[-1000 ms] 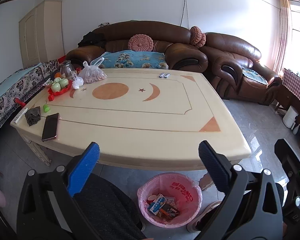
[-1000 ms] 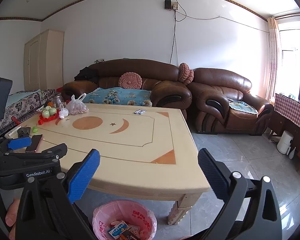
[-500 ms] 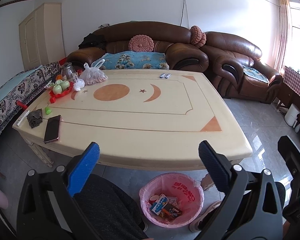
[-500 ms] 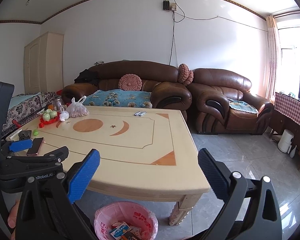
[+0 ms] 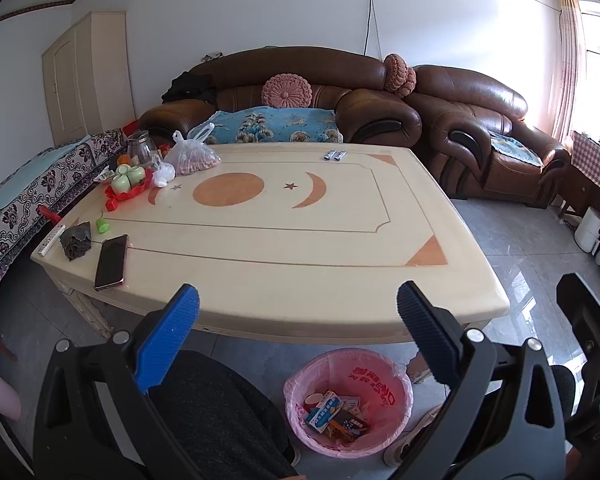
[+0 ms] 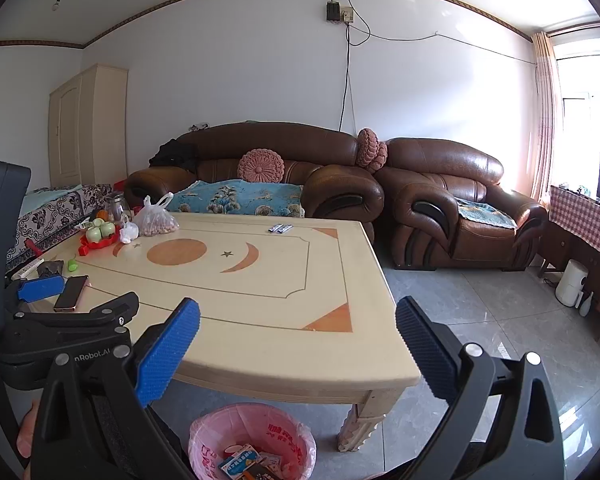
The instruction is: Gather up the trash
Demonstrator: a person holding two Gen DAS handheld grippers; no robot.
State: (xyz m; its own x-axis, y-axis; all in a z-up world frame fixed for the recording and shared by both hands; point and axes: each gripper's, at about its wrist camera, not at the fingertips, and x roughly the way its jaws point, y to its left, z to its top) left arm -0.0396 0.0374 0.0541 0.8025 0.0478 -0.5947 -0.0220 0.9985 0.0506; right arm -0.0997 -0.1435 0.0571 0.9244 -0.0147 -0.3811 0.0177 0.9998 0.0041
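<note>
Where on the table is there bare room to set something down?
The table is bare from the orange circle inlay rightward to its right edge, apart from two small packets at the far edge. The left end is crowded: phone, red tray of cups, plastic bag.

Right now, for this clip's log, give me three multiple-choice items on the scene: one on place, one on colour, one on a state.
1. Where is the bin?
A. on the table
B. on the floor by the table's near edge
C. on the sofa

2. What colour is the bin's liner?
A. pink
B. black
C. green

3. How do both grippers stand?
A. both open, holding nothing
B. left shut on a phone
C. right shut on a bag

Answers:
1 B, it stands below the table edge.
2 A, pink plastic lines the rim.
3 A, the left gripper and right gripper have jaws spread wide with nothing between.
</note>
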